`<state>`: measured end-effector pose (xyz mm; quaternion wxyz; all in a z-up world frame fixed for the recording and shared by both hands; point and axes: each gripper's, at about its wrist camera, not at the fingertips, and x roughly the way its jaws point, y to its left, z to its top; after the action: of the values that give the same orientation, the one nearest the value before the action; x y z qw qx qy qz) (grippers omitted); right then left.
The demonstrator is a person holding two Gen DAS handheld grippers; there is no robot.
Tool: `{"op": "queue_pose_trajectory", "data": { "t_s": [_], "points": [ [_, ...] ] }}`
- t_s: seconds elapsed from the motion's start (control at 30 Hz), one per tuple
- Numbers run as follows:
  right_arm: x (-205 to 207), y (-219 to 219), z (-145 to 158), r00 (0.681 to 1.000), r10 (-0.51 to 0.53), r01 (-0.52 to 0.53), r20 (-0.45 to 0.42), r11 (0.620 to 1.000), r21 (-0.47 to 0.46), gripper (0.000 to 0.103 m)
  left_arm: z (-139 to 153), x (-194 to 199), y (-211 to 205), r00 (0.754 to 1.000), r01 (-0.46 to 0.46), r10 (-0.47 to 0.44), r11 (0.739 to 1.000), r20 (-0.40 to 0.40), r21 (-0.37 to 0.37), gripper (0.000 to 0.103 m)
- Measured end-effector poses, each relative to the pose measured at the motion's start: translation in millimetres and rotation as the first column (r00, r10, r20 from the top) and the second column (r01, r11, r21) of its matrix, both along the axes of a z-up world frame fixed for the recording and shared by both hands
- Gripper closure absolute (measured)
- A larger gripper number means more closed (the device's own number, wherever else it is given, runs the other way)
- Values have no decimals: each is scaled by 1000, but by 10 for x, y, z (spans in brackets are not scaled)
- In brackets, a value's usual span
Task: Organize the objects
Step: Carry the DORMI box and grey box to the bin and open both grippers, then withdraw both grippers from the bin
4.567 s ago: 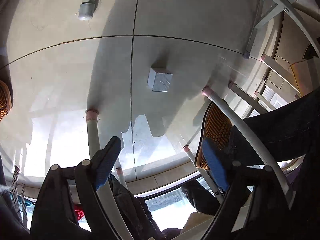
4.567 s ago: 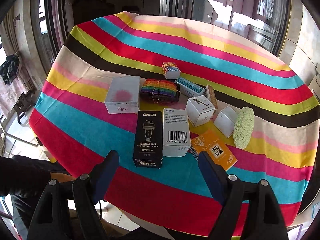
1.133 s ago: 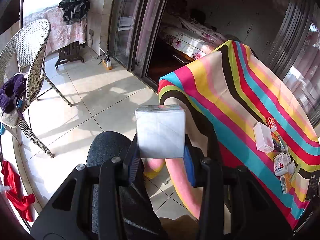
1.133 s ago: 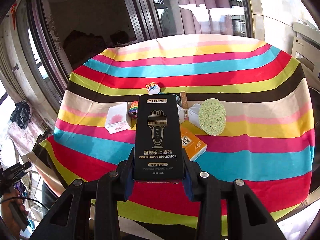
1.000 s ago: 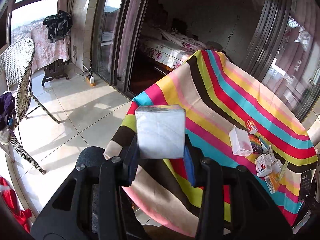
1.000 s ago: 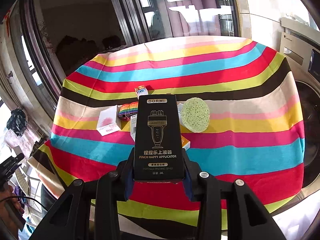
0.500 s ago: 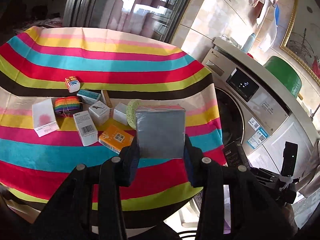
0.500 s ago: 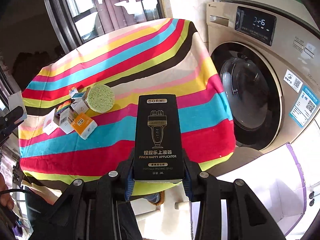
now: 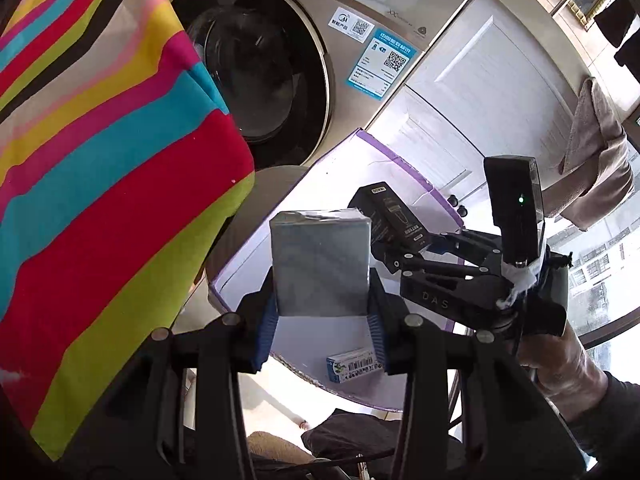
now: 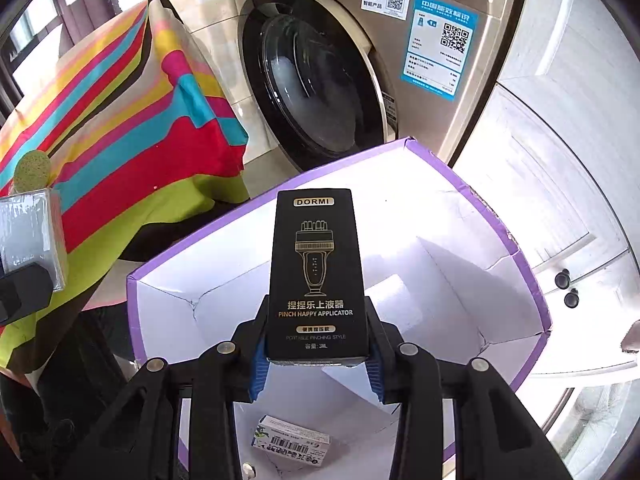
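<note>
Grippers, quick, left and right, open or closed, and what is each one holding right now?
Left gripper: closed on a grey box.
Right gripper: closed on a black box.

You have carried both boxes away from the striped table and now hold them over the open purple-edged cardboard box [image 10: 516, 264] in front of the washing machine [image 10: 360, 40]. Your left gripper [image 9: 320, 320], which hung open above the floor before, now clamps the silver box [image 9: 320, 262]. Your right gripper [image 10: 316, 360], open above the table before, now clamps the black DORMI box [image 10: 316, 272], lifted from the table's near edge.
</note>
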<state>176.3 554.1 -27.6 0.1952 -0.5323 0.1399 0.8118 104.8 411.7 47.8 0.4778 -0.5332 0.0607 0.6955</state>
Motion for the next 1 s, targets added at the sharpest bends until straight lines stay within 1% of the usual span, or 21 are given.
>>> {"op": "queue_pose_trajectory", "data": {
  "t_s": [0.03,0.1,0.17,0.2,0.23,0.27,0.3,0.33,0.37,0.4,0.47,0.57,0.67,0.7,0.73,0.8,0.83,0.87,0.93,0.97,1.0],
  "points": [
    [25,47,-82,1000,-7,7,15,1000,2,61,-111,52,81,1000,28,-27,999,8,-42,42],
    [60,130,-227,999,-15,14,48,1000,16,58,-281,169,199,997,74,-77,991,-18,-111,32],
    [57,191,-362,997,3,-5,76,1000,22,44,-398,282,298,985,127,-145,974,-89,-187,32],
    [51,211,-424,996,11,-14,90,999,37,33,-464,337,359,972,162,-196,957,-126,-240,32],
    [47,229,-476,995,19,-24,97,999,49,30,-533,379,411,957,193,-245,936,-154,-293,32],
    [42,253,-531,995,30,-35,100,998,47,29,-612,414,465,941,215,-291,909,-175,-357,32],
    [36,283,-586,994,37,-41,106,998,37,29,-701,451,522,919,243,-347,870,-185,-429,33],
    [40,317,-626,994,37,-40,100,999,27,29,-755,487,558,898,263,-395,835,-194,-483,35],
    [52,346,-663,995,35,-37,94,999,27,29,-753,531,519,878,278,-433,810,-206,-517,37],
    [61,375,-704,995,31,-33,97,999,21,29,-760,551,516,870,286,-452,788,-196,-545,38],
    [60,400,-709,996,38,-36,77,999,-24,29,-764,581,413,866,311,-478,747,-149,-587,38],
    [56,326,-627,997,65,-64,41,998,-29,29,-748,537,208,887,313,-455,722,-83,-618,39],
    [74,235,-648,999,48,-46,14,988,-147,27,-740,478,-69,899,280,-430,707,-80,-649,39],
    [82,189,-686,999,45,-42,15,981,-188,26,-733,436,-166,906,264,-416,705,-82,-658,39],
    [89,131,-717,999,47,-42,19,979,-201,26,-717,391,-257,915,258,-396,714,-71,-651,41],
    [90,41,-702,999,38,-39,-7,973,-228,26,-657,314,-399,935,242,-350,751,-60,-615,42],
    [79,9,-677,999,33,-38,-26,970,-239,26,-606,297,-436,937,241,-342,775,-68,-584,42],
    [70,-11,-663,999,28,-37,-39,969,-244,25,-534,277,-465,939,236,-334,806,-88,-543,42],
    [78,-15,-659,999,-3,-10,-52,971,-239,25,-364,203,-535,946,225,-300,880,-122,-418,42],
    [90,11,-639,997,-20,3,-71,971,-241,25,-279,150,-591,955,216,-271,913,-120,-345,42],
    [108,30,-607,995,-31,10,-90,973,-233,25,-195,98,-663,966,193,-233,940,-116,-280,42]
  ]
}}
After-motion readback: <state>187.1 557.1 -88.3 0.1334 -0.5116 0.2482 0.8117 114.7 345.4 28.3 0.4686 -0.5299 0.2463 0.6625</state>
